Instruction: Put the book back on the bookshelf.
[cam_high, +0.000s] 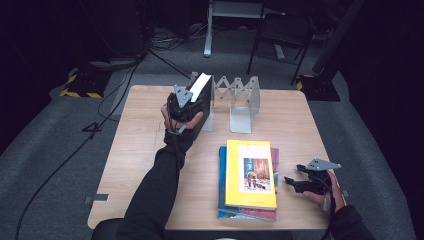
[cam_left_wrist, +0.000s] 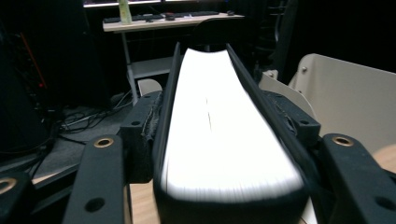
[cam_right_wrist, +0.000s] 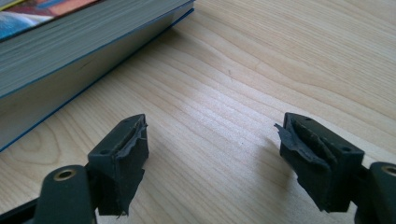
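Left gripper (cam_high: 192, 106) at table's (cam_high: 150, 165) far left, jaws flanking black-covered book (cam_high: 199, 95); pads at covers, whether pressing cannot tell. Book upright on edge, white page block up, long axis running away from person, beside bookend rack (cam_high: 240, 102). Right gripper (cam_high: 294, 182) released, low over table near book stack (cam_high: 248, 175).

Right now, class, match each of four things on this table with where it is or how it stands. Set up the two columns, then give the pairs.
Things:
1. black book
2. yellow book
3. right gripper
4. metal book rack

Places or states:
A. top of the flat stack
B. upright between the left gripper's jaws
C. jaws open over bare wood
D. far edge of the table

Pairs: 1-B, 2-A, 3-C, 4-D
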